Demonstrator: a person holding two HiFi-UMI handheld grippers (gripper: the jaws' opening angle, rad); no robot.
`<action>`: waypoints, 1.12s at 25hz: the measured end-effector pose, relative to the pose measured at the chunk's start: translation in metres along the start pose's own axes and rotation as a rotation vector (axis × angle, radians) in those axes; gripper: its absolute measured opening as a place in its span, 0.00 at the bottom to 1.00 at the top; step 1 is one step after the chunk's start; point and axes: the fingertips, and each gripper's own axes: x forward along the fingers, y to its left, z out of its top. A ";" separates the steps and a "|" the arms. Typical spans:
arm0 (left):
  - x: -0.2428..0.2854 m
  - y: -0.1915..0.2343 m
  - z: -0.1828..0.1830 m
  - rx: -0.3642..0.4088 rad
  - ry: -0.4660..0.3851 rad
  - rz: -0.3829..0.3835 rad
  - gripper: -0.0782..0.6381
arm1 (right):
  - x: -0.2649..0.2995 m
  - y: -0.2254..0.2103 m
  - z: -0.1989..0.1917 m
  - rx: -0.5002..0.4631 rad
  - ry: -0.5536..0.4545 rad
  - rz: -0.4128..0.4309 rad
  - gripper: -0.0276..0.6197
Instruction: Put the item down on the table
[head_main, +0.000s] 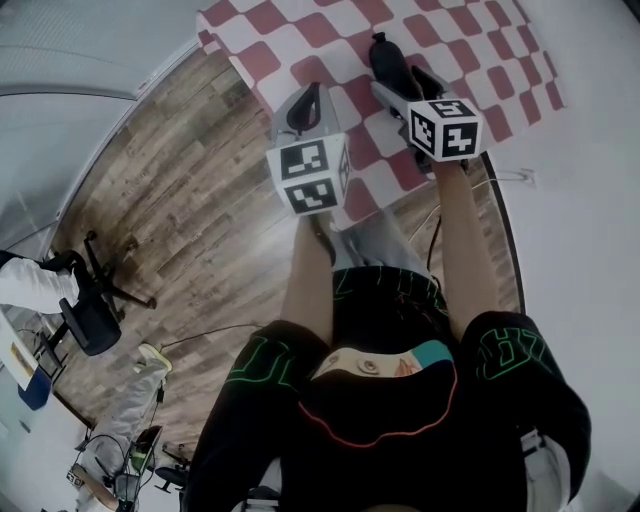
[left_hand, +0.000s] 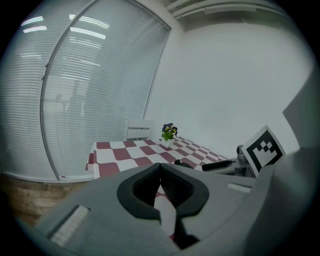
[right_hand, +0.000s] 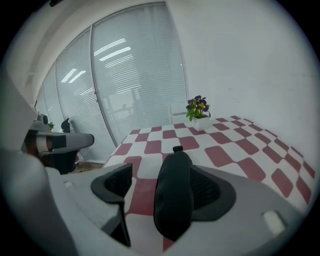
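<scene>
A long black item (right_hand: 172, 197) with a small cap lies between my right gripper's (right_hand: 161, 174) jaws, resting against the right pad (right_hand: 207, 187). The left pad (right_hand: 114, 186) stands clear of it, with cloth showing in the gap. In the head view the black item (head_main: 388, 62) points forward from the right gripper (head_main: 402, 78) over the red-and-white checked table (head_main: 480, 45). My left gripper (head_main: 308, 95) hovers at the table's near left edge. In its own view, the left gripper (left_hand: 160, 167) has its jaw tips together and nothing between them.
A potted plant (right_hand: 198, 112) stands at the far side of the table (right_hand: 230, 142), with a white chair (left_hand: 139, 130) behind it. Glass walls with blinds lie to the left. An office chair (head_main: 90, 312) and a cable sit on the wooden floor (head_main: 190, 190).
</scene>
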 end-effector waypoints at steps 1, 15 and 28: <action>-0.002 0.002 0.001 -0.001 -0.003 0.001 0.12 | -0.003 0.001 0.003 0.000 -0.015 -0.004 0.60; -0.026 0.013 0.046 0.050 -0.105 -0.004 0.12 | -0.055 0.016 0.067 0.070 -0.289 -0.040 0.52; -0.038 -0.006 0.117 0.165 -0.233 -0.066 0.12 | -0.117 0.018 0.118 0.075 -0.494 -0.129 0.21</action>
